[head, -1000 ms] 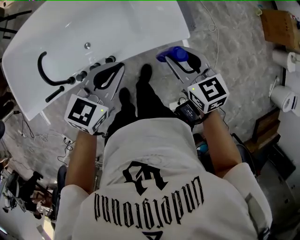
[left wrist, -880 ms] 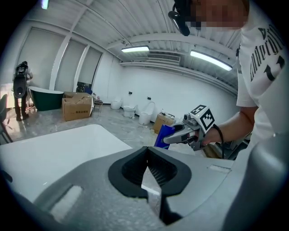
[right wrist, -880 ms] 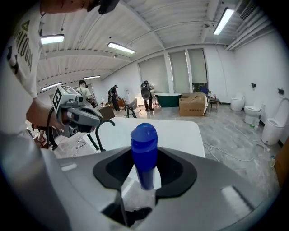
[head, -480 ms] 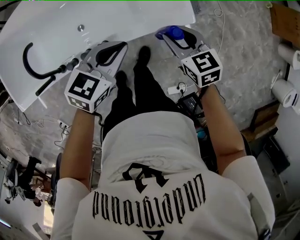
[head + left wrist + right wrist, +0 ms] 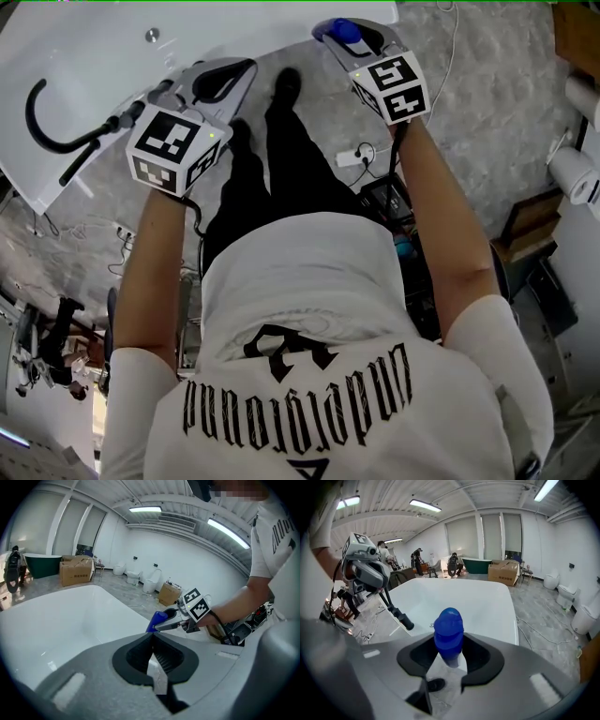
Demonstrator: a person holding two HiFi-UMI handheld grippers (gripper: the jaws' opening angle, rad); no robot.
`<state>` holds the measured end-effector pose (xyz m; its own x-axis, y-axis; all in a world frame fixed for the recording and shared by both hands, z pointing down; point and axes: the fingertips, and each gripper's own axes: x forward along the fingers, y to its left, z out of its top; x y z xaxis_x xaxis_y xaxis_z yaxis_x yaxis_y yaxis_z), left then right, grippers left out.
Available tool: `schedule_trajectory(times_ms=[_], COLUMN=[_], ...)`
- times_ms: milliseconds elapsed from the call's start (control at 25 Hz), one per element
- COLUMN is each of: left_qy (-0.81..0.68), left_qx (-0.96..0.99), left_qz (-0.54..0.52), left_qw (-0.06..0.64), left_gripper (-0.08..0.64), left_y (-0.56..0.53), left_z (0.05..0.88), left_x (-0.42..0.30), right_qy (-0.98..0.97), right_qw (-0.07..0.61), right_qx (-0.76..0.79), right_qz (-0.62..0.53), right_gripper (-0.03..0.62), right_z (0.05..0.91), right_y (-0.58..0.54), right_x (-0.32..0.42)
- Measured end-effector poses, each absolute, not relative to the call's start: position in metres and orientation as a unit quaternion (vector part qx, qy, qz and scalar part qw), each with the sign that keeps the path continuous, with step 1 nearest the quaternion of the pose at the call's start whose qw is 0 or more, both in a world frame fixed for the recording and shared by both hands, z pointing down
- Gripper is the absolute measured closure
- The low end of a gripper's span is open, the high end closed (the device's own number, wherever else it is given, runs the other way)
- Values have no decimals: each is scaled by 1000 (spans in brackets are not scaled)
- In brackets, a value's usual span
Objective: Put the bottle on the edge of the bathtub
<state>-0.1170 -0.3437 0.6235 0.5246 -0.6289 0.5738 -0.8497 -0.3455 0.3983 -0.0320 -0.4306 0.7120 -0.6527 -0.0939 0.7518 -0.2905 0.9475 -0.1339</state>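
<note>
The bottle (image 5: 449,632) has a blue cap and a clear body, and it stands up between the jaws of my right gripper (image 5: 450,644), which is shut on it. In the head view the bottle (image 5: 345,30) and right gripper (image 5: 339,37) hover by the near corner of the white bathtub (image 5: 234,28). My left gripper (image 5: 234,71) hangs over the tub's near rim beside the tap, jaws shut on nothing. The left gripper view shows its tips (image 5: 153,634) meeting, with the right gripper (image 5: 180,620) and bottle (image 5: 157,619) beyond.
A black shower hose (image 5: 42,117) and tap fittings (image 5: 127,120) sit on the tub rim at left. The person's shoes (image 5: 288,84) stand just before the tub. A power strip (image 5: 354,157) and cables lie on the floor. White rolls (image 5: 574,173) stand at right.
Both grippers have moved down and forward toward the bathtub, up the head view. The bottle travelled with the right gripper and now sits near the tub's corner.
</note>
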Motion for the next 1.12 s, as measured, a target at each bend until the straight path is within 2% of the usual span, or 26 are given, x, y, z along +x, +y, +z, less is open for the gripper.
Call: schedule_trajectory(times_ms=[840, 1120], left_qy=[-479, -485], left_qx=[781, 780], left_qz=[168, 164], left_qw=[363, 361], left_gripper=[552, 552], left_y=[-352, -351], left_z=[643, 641], left_x=[-135, -136], right_qy=[-892, -891], right_qw=[440, 441], right_qx=[77, 73], right_qz=[69, 76], right_gripper=[439, 417], right_z=[751, 753], right_y=[-420, -420], right_x=[-51, -50])
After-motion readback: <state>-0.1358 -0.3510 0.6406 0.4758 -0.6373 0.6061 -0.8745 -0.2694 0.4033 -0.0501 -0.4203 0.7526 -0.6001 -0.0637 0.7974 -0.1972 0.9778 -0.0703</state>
